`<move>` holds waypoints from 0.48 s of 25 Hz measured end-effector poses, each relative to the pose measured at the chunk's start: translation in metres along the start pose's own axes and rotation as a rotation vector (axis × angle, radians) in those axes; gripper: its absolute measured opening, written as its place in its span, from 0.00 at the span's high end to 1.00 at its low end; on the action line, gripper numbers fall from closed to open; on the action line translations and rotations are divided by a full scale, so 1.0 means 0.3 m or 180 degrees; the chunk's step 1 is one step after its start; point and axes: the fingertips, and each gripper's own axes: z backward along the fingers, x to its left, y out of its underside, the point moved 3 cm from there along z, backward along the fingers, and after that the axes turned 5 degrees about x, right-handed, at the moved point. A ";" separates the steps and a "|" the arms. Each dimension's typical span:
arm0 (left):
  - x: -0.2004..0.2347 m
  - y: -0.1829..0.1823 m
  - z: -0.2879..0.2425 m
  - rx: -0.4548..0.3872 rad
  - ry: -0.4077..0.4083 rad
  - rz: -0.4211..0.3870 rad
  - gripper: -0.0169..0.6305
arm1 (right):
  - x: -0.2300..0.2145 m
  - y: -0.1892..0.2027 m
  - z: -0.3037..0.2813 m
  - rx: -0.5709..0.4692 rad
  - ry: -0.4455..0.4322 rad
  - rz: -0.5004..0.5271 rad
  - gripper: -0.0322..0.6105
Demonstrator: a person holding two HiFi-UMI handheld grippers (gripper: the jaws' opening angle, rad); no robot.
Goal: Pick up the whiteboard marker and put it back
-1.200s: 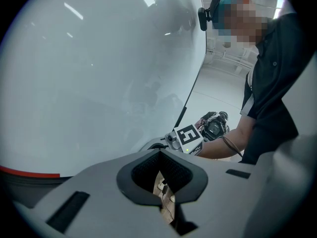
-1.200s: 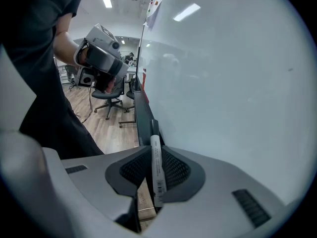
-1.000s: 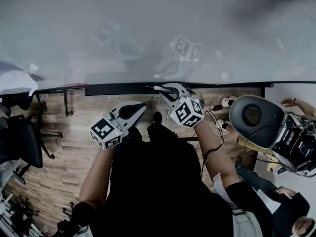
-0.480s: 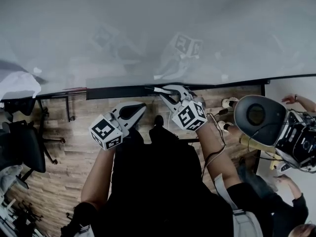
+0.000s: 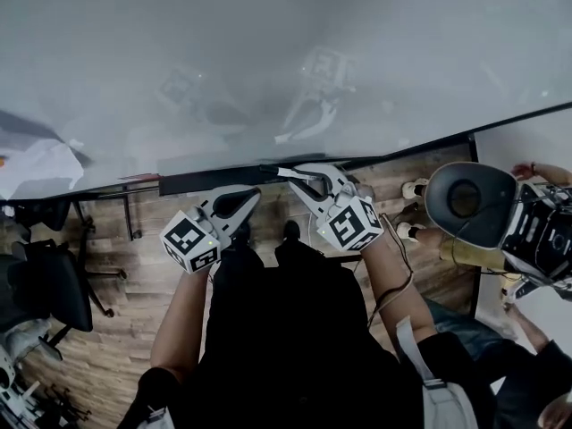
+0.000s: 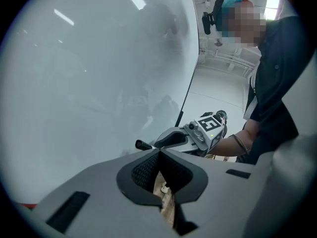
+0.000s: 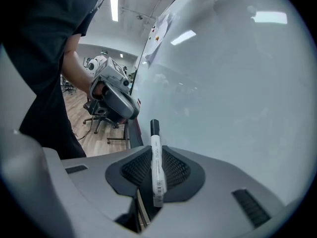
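The whiteboard (image 5: 268, 52) fills the upper half of the head view, its surface grey and glossy, with faint reflections of both tools. Along its lower edge runs a dark ledge (image 5: 206, 179). Below lies a wood-plank floor (image 5: 116, 329), with an office chair (image 5: 45, 280) at the left.

The person stands close to the board, both forearms raised.

The right gripper (image 5: 299, 179) is held just in front of the ledge, near the board's lower edge. The right gripper view shows its jaws (image 7: 156, 170) clamped on the whiteboard marker (image 7: 156, 167). The white barrel lies lengthwise between the ribbed pads, and the black cap projects beyond the tips, close beside the board face. Whether the cap touches the ledge or the board cannot be told. In the head view the marker (image 5: 290, 172) shows as a pale sliver at the jaw tips.

The left gripper (image 5: 246, 195) sits just beside the right one, slightly lower. In its own view (image 6: 159, 175) the pads are pressed together with nothing between them.
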 end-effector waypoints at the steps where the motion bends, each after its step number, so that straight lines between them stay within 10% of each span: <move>1: 0.003 -0.010 0.005 -0.0006 0.0004 -0.0022 0.96 | -0.003 -0.019 0.012 -0.0046 0.0028 -0.0003 0.83; 12: -0.048 -0.083 -0.028 -0.0006 0.0114 -0.0293 0.96 | -0.036 -0.125 0.223 -0.0374 0.0395 -0.0073 0.83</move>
